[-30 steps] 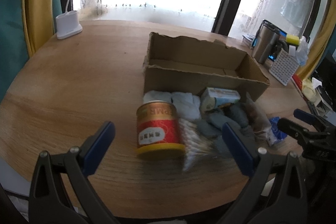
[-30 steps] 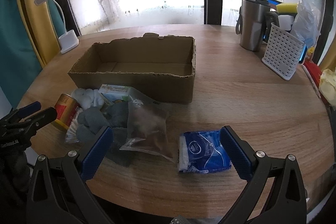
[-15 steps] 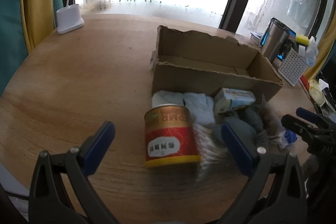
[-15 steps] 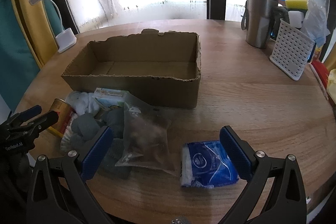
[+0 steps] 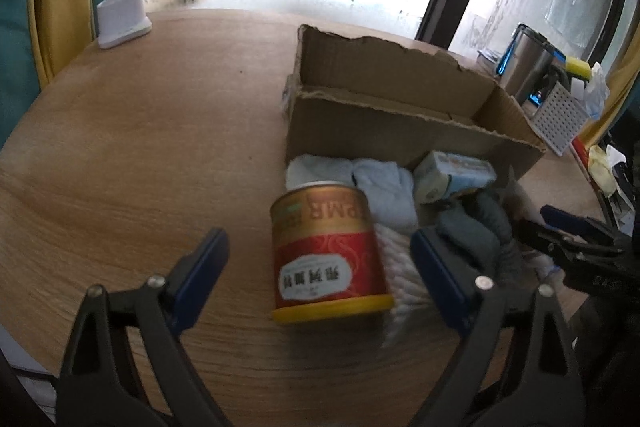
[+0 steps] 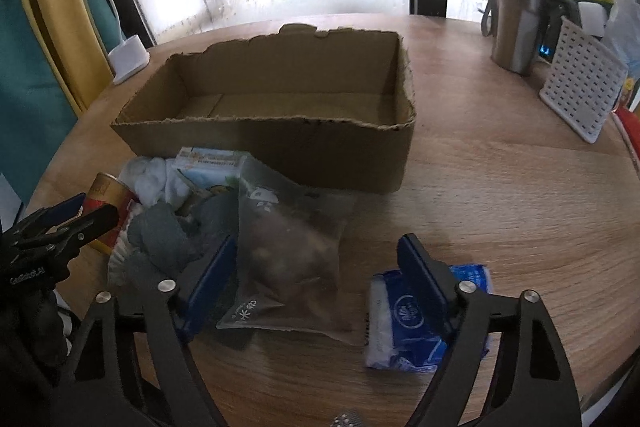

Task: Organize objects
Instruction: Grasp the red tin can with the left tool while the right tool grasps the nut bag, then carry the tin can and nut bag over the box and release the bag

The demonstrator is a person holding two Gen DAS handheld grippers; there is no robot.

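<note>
Left claw (image 5: 320,267) has dropped toward the can (image 5: 326,251) at centre frame — jaws closing around it, pads not yet touching. Right claw (image 6: 316,283), lower centre, is likewise narrowing astride the bag (image 6: 288,251) — no grip yet. Box (image 6: 280,147) above is empty; both pickups are imminent.

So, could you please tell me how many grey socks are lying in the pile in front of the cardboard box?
2 visible: one grey sock beside the red can, the other against the clear bag. More could be hidden underneath.
</note>
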